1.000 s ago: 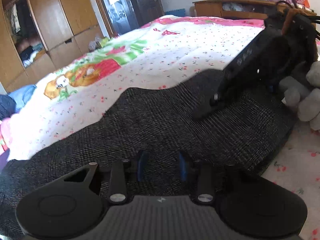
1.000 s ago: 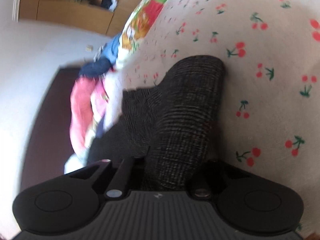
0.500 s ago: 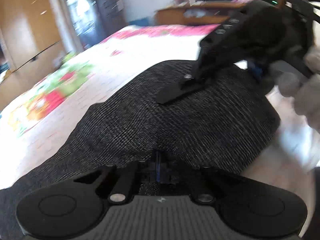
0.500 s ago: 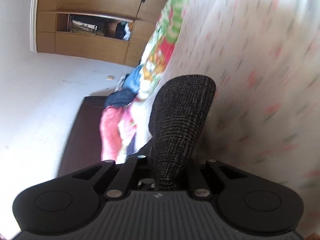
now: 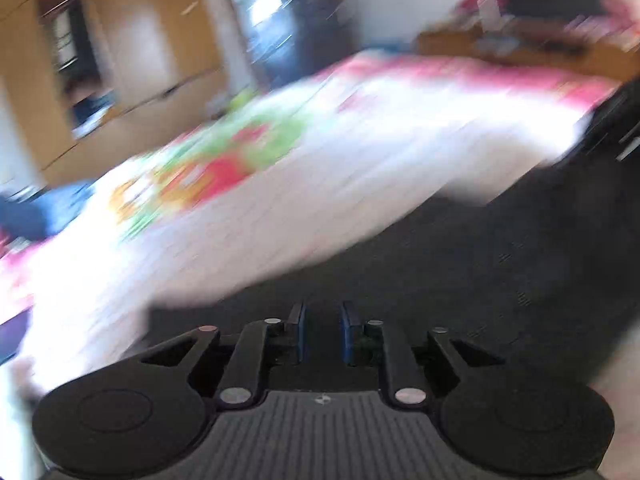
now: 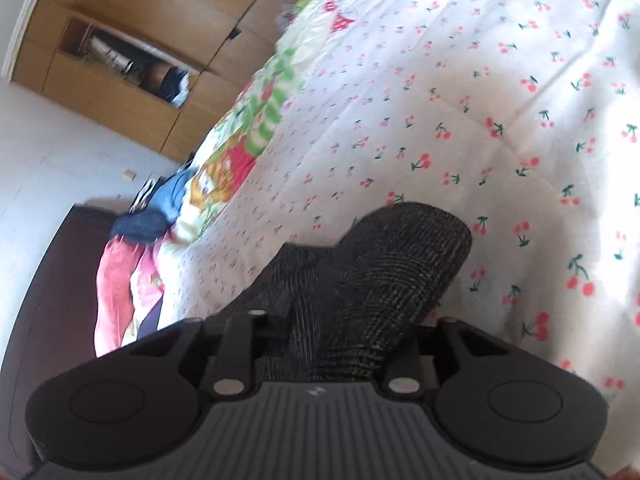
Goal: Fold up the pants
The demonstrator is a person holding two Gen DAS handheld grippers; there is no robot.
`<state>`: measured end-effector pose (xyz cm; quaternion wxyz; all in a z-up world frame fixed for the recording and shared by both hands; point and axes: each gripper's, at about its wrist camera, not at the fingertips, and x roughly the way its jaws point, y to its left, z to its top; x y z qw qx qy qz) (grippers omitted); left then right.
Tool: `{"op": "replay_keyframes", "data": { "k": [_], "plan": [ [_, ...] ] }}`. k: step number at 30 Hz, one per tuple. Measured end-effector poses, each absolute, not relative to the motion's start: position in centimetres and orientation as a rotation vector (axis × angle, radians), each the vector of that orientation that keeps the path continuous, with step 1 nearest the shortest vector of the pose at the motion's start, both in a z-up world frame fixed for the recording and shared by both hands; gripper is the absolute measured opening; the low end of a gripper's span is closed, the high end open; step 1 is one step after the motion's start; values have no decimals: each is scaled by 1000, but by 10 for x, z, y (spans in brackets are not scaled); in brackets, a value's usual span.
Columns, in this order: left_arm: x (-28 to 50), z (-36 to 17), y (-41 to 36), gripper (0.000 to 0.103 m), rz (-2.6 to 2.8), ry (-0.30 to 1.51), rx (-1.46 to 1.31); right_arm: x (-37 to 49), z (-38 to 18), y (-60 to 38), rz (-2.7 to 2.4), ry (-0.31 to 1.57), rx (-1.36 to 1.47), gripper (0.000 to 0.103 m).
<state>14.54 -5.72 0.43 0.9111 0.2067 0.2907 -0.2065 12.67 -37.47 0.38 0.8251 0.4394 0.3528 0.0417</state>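
cherry-print bedspread (image 6: 500, 92) under dark checked pants (image 6: 384, 272), bunched between right gripper (image 6: 320, 328) fingers.

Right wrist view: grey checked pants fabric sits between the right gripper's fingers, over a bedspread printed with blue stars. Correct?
Not quite. The bedspread is printed with red cherries on green stems, not blue stars; the right wrist view shows them clearly. The rest holds: the grey checked pants fabric does run between the fingers of the right gripper.
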Motion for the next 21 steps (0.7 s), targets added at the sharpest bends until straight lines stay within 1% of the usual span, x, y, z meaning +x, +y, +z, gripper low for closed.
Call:
{"op": "replay_keyframes", "data": {
  "k": [1, 2, 3, 4, 6, 8, 13, 16, 18, 19, 21],
  "plan": [
    [147, -1, -46, 32, -434, 613, 393, 124, 11, -375, 72, 731, 924, 25],
    [148, -4, -36, 32, -444, 623, 345, 119, 20, -374, 72, 708, 891, 14],
    [147, -5, -33, 32, -444, 624, 325, 116, 32, -368, 70, 686, 836, 11],
    [141, -5, -35, 32, -440, 612, 332, 114, 42, -361, 60, 675, 793, 10],
    [135, -2, -45, 32, -440, 573, 366, 118, 54, -348, 34, 714, 740, 10],
    [131, 1, -49, 32, -478, 562, 329, 128, 74, -318, 21, 745, 597, 10],
    [126, 10, -5, 34, -459, 577, 193, 155, 117, -228, 99, 755, 375, 10],
    [117, 8, 25, 35, -383, 568, 197, 175, 115, -170, 162, 788, 289, 10],
    [114, 4, 41, 35, -348, 579, 174, 188, 101, -135, 196, 835, 291, 10],
    [112, 2, 49, 39, -335, 589, 147, 193, 92, -116, 214, 864, 290, 10],
    [108, -6, 59, 41, -341, 607, 69, 197, 77, -83, 221, 891, 283, 11]
  ]
}}
